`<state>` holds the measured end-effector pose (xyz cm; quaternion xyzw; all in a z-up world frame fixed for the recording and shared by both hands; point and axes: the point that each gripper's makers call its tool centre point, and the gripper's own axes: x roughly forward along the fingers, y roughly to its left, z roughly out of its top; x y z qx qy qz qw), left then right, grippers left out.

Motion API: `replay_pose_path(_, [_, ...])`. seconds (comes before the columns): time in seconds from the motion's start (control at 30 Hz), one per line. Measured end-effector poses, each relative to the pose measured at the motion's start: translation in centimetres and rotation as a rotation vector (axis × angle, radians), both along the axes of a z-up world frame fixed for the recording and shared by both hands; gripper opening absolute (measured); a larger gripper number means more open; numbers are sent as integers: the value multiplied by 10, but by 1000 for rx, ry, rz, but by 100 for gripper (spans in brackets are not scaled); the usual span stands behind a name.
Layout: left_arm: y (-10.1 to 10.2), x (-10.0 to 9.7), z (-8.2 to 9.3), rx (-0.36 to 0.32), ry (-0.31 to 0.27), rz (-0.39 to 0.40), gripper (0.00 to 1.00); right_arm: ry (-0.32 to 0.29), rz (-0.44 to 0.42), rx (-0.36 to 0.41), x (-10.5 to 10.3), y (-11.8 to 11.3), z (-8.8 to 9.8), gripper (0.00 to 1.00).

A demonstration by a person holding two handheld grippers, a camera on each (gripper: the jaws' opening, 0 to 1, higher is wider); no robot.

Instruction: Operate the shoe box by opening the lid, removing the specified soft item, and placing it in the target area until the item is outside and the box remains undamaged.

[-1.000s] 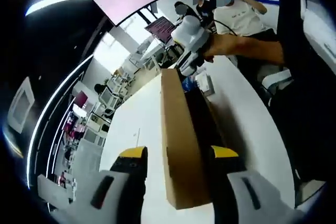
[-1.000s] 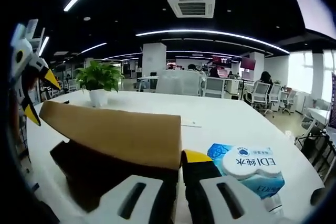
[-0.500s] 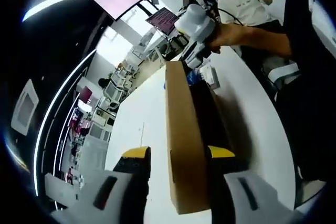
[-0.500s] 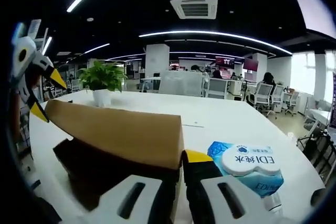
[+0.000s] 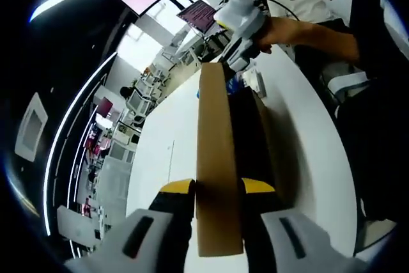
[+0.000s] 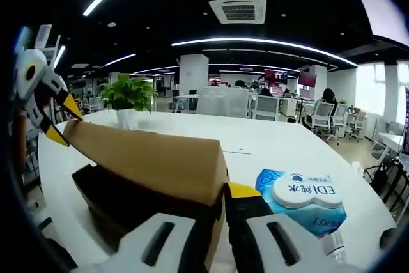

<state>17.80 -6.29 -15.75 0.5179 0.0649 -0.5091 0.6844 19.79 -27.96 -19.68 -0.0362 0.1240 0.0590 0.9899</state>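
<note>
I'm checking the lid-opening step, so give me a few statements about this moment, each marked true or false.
1. Both grippers grip the brown cardboard lid. True: left gripper at one end, right gripper at the other.
2. The lid lies flat on the shoe box. False: it is raised and the dark inside shows.
3. A blue wet-wipes pack lies on the white table. True.
4. The potted plant stands inside the box. False: it stands on the table beyond it.

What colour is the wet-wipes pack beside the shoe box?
The soft wet-wipes pack is light blue with a white round lid, best seen in the right gripper view.
</note>
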Motion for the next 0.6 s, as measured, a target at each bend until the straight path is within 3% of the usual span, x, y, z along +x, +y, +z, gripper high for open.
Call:
replay_pose_path(0.3, [8,6,-4,27,-90,32,29,21,14,-41,-3,8,-3,6])
replay_pose_path(0.6, [10,6,-9,61,-118,51,29,21,32,-68,-5,12,-4,7])
